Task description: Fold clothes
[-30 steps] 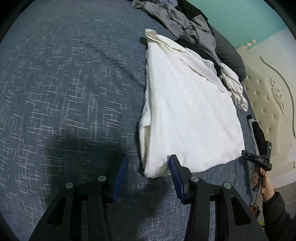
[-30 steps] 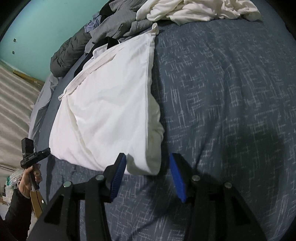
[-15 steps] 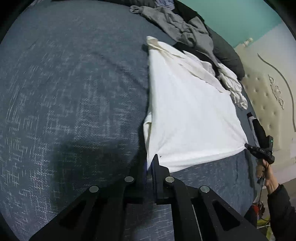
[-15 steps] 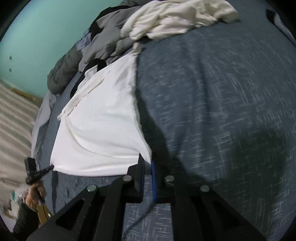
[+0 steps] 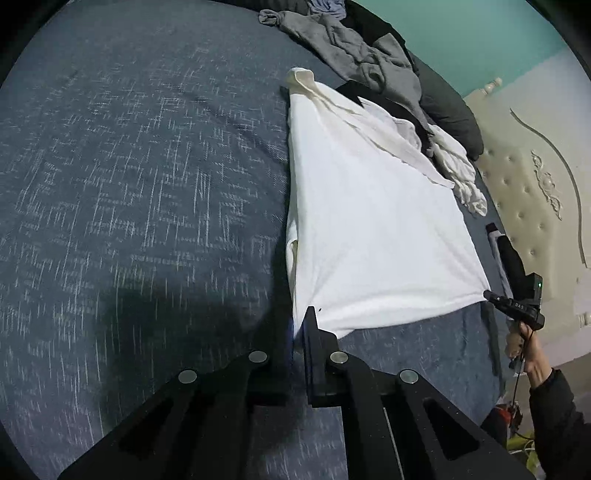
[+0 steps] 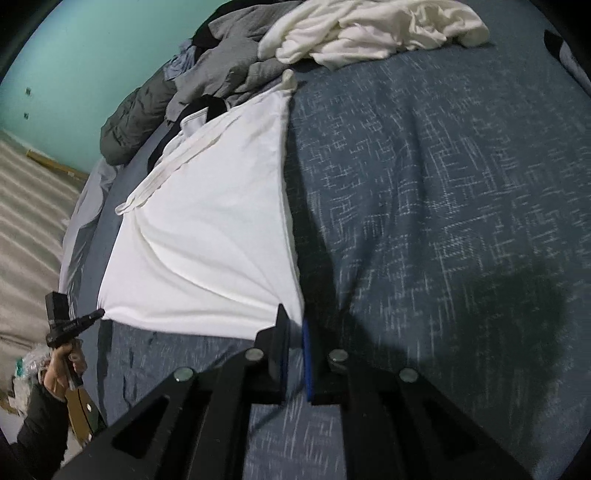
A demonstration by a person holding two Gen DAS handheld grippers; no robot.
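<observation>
Left wrist view: my left gripper (image 5: 298, 328) was clamped down on the near corner of the white garment (image 5: 369, 221), fingers nearly together with cloth pinched between them. Garment lay folded lengthwise on the blue bedspread (image 5: 129, 184), pulled taut along its near hem. At the far end of that hem my right gripper (image 5: 491, 295) had the other corner; its tip touched the cloth, with my hand visible on the grip. Grey clothes (image 5: 354, 51) were piled past the garment's far end, with more white fabric (image 5: 458, 170) bunched to the right of it, near the tufted headboard (image 5: 528, 192).

Right wrist view: right gripper (image 6: 293, 325) was closed on the garment's (image 6: 207, 236) corner, narrow gap with white cloth in it. Left gripper (image 6: 98, 314) pinched the opposite corner at frame left. Hem stretched straight between the two. Grey pile (image 6: 229, 62) and the crumpled white clothes (image 6: 369, 29) sat beyond, on the bedspread (image 6: 443, 166).
</observation>
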